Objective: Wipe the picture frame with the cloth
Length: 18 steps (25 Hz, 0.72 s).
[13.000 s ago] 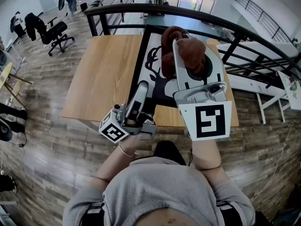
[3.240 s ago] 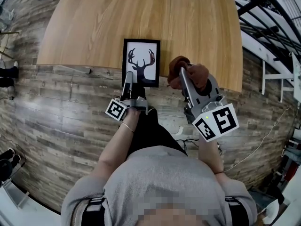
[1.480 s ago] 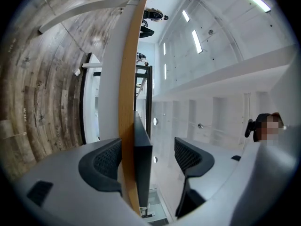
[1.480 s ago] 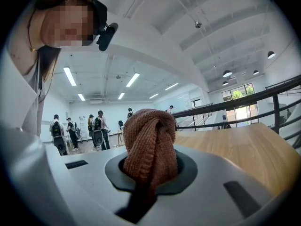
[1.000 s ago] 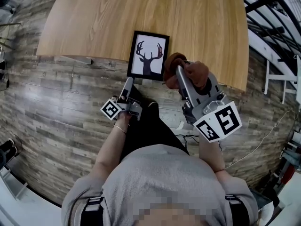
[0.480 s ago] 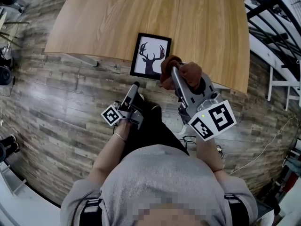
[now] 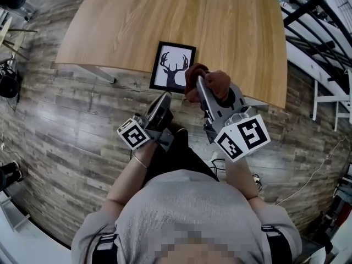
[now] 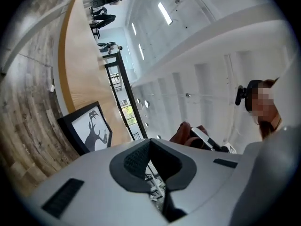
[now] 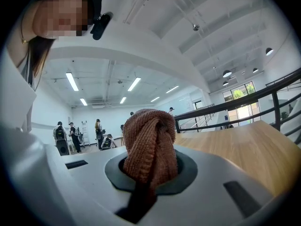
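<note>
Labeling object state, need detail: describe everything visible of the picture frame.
The picture frame is a thin rectangular black border round a white sheet with a black antlered deer-head silhouette. It lies flat, face up, slightly skewed, at the near edge of the wooden table, its lower edge about at the rim. The brown cloth overlaps its lower right corner in the head view; whether they touch cannot be told.

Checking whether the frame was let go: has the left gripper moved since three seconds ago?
Yes. The left gripper has backed off the picture frame, past the table edge toward the person; its tongs just closed, empty.
</note>
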Motion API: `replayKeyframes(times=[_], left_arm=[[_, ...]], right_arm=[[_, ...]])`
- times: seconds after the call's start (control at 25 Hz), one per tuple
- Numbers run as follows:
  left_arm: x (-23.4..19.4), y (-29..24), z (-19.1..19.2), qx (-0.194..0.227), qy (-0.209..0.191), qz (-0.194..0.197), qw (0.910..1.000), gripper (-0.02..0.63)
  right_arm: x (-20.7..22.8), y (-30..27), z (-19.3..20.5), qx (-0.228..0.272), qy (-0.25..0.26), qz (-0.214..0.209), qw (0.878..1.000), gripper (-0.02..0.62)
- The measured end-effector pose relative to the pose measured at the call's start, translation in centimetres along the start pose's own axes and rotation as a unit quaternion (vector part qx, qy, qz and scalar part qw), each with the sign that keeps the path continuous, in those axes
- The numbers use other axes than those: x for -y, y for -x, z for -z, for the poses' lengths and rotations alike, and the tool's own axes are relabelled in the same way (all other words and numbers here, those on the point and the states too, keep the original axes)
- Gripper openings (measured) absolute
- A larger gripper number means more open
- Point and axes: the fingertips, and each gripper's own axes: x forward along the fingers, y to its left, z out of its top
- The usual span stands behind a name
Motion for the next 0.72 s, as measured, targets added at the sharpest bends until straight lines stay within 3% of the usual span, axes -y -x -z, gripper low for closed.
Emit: replayKeyframes(times=[0.12,0.28,0.36,0.52,0.6,0.72], left_arm=[[1.5,-0.5,-0.3,-0.006,-0.032,-0.021,0.9992,0.008],[4.0,-1.4,-1.4,-0.019,-0.135,-0.050,0.9894,0.008],[5.0,-1.2,-2.1,-0.026,-0.193,-0.068,0.9785,0.008],[7.0,0.4,-3.3,-0.038,-0.308,-0.101,0.9452,0.008],[8.3,1.6,-3.6,-0.042,-0.339,-0.103,0.9340,0.008],[10.3,3.8,-3.6,-0.052,-0.363,-0.095,0.9253,0.008]], right_arm=[[-0.5,0.6,-0.3,0.005,0.004,0.016,1.000,0.046],[-1.2,1.0,-0.5,0.017,0.010,0.042,0.999,0.046],[-1.8,1.1,-0.2,0.018,0.009,0.058,0.998,0.046],[-3.9,1.7,0.3,0.027,0.013,0.090,0.996,0.046],[-5.5,2.3,0.4,0.037,0.015,0.109,0.993,0.046],[-8.4,3.6,0.8,0.050,0.020,0.131,0.990,0.046]])
